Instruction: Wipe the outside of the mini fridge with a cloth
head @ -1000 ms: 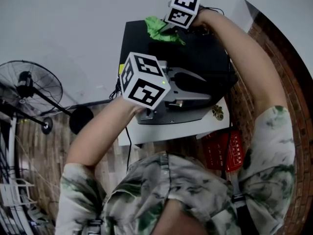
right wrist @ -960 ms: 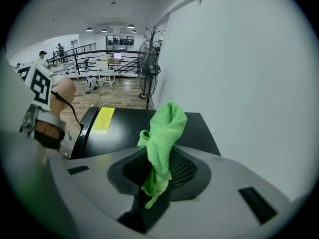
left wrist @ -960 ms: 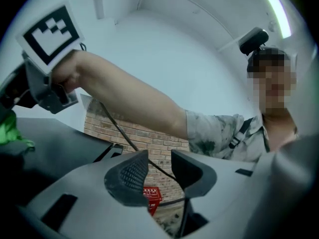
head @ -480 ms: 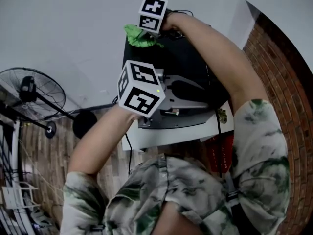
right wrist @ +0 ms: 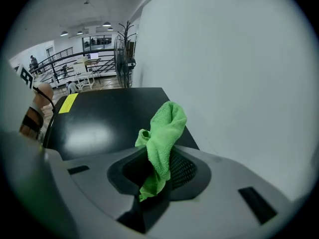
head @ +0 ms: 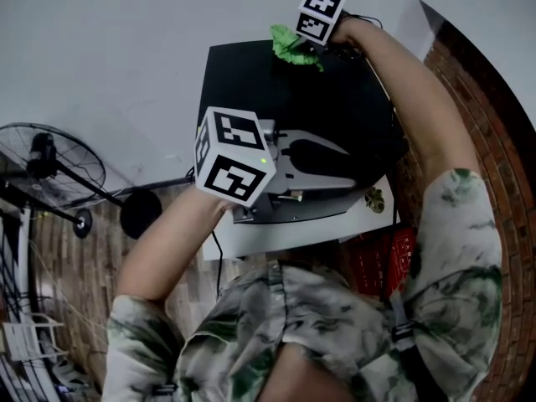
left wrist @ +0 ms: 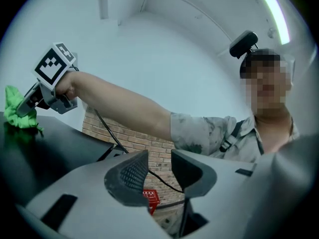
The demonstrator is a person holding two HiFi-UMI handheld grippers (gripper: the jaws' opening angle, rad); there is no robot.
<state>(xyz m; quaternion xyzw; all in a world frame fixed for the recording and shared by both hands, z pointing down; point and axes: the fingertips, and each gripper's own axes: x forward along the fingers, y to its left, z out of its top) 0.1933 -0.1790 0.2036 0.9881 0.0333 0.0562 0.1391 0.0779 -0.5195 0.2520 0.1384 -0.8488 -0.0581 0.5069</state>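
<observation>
The cloth [right wrist: 162, 133] is a small green terry rag, soft and light. It flops and folds over on itself, so I expect it to bunch under pressure rather than spread flat. My right gripper [right wrist: 158, 169] has its fingers clenched on it at about the middle, with a tuft standing up past the tips and a short tail hanging below. That is a fair hold for dragging. For a broader wipe I would want more of the cloth free ahead of the fingers.

In the head view the cloth is at the far edge of the mini fridge [head: 251, 82] top, close to the white wall. I cannot tell whether it is touching the surface. That top is black, glossy and hard, with a yellow sticker [right wrist: 67, 103] near one corner. I judge the rag will slide on it easily, and that the fridge is heavy enough to stay put under light strokes.

My left gripper [left wrist: 159, 171] hangs over the near side of the top, fingers released and apart, with nothing between them. A standing fan [head: 50, 157] is well off to the left on the floor.
</observation>
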